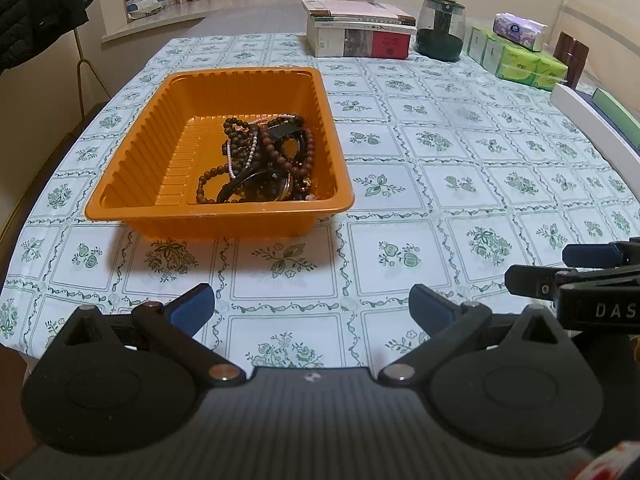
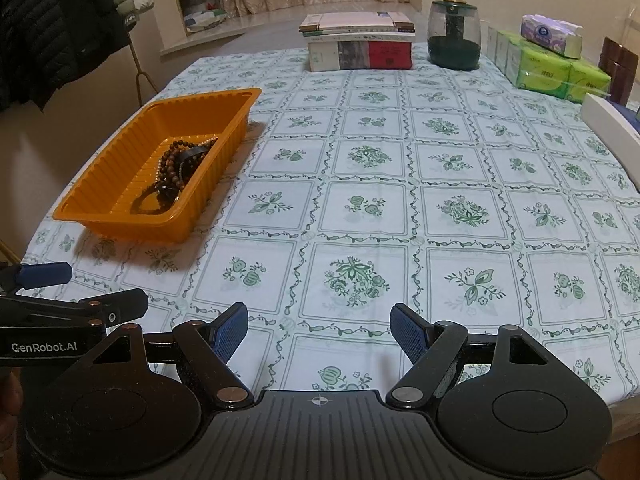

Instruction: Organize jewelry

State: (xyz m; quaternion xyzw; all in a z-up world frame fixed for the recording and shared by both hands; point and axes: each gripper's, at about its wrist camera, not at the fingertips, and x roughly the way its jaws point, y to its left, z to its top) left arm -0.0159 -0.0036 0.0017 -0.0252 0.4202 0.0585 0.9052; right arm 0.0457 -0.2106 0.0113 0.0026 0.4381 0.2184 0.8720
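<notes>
The jewelry lies in a tangle, so single pieces are hard to separate; dark bead strings, a thin pink strand and some bangles can be seen. It fills the right half of the orange tray, whose long axis runs away from the cameras. The left gripper and right gripper hover near each other, jaws spread, nothing between them. One side reads "GenRobot.AI"; the other shows only "DAS", cut off.
</notes>
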